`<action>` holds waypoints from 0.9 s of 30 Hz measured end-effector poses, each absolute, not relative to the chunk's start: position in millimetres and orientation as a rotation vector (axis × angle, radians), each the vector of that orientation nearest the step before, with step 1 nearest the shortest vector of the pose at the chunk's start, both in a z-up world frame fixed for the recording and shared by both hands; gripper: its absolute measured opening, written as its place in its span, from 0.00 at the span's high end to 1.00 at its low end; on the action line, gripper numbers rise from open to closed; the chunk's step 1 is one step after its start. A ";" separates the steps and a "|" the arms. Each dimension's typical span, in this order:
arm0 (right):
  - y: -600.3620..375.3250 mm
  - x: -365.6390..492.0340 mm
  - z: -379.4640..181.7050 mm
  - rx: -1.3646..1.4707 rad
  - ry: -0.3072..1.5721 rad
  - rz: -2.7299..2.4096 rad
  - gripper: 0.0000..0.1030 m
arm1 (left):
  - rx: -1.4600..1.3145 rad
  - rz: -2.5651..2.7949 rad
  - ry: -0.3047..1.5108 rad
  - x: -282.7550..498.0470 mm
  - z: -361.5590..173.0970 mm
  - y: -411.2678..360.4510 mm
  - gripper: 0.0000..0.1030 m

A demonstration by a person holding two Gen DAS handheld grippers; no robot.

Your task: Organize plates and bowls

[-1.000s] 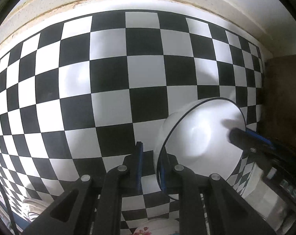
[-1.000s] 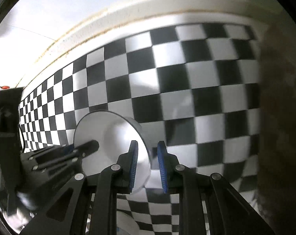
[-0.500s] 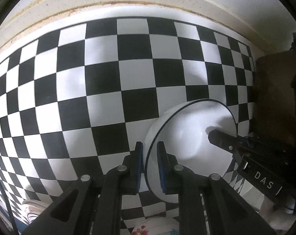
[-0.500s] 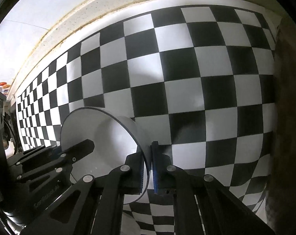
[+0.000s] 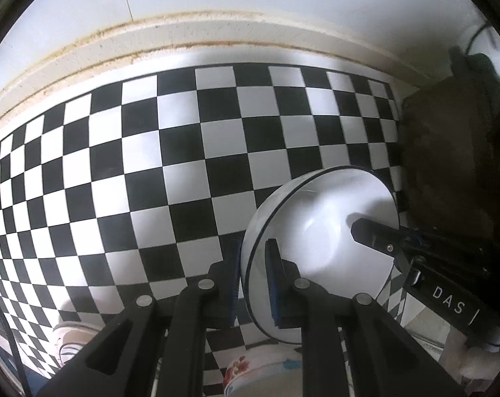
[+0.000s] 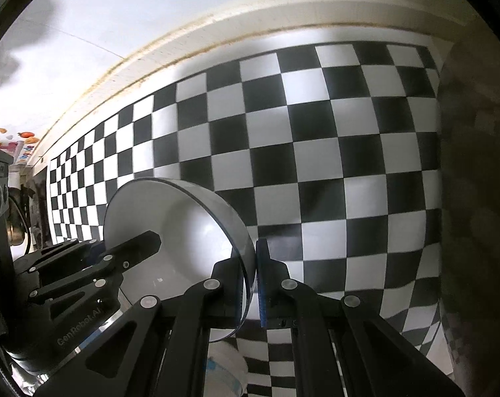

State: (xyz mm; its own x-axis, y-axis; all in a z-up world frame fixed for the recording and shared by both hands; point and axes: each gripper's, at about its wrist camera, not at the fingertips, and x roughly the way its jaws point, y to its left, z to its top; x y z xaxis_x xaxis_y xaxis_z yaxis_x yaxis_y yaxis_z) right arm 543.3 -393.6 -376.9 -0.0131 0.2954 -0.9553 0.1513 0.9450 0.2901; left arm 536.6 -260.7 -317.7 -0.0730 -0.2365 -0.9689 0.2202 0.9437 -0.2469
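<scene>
The left gripper [image 5: 253, 274] had its blue pads clamped on the near rim of a white bowl [image 5: 319, 231], one pad outside the wall and one inside. The right gripper [image 6: 250, 279] pinched the opposite rim of the same bowl [image 6: 180, 231]; its jaws had just closed there, the rim thin between them. Each view showed the other gripper's finger reaching into the bowl from the far side. Two grips on opposite edges probably kept the bowl from swinging, since a single pinch on a slick rim would let it pivot.

The bowl hung tipped on edge, clear of the checkered cloth [image 5: 184, 172] that covered the counter. Directly beneath it sat a flowered bowl [image 5: 250, 370], seen in the right view as a pale rim [image 6: 223, 364], though whether the two touched could not be told.

Both grippers pointed steeply downward, almost straight at the counter, fingers converging from either side. A dark object [image 5: 448, 165] stood just beside the bowl at the cloth's edge, something to mind in any sideways carry
</scene>
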 end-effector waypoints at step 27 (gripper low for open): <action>-366.4 394.3 -322.6 0.391 1.535 0.164 0.92 | 0.025 -0.469 1.608 413.8 -276.0 -220.2 0.88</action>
State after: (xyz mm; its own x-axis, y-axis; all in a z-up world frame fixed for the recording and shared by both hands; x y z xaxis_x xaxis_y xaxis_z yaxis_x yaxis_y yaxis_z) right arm 394.3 -366.4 -322.6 0.0397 0.3446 -0.9379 0.1387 0.9277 0.3467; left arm 413.8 -220.2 -276.0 -0.1040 -0.2628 -0.9592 0.2941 0.9132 -0.2821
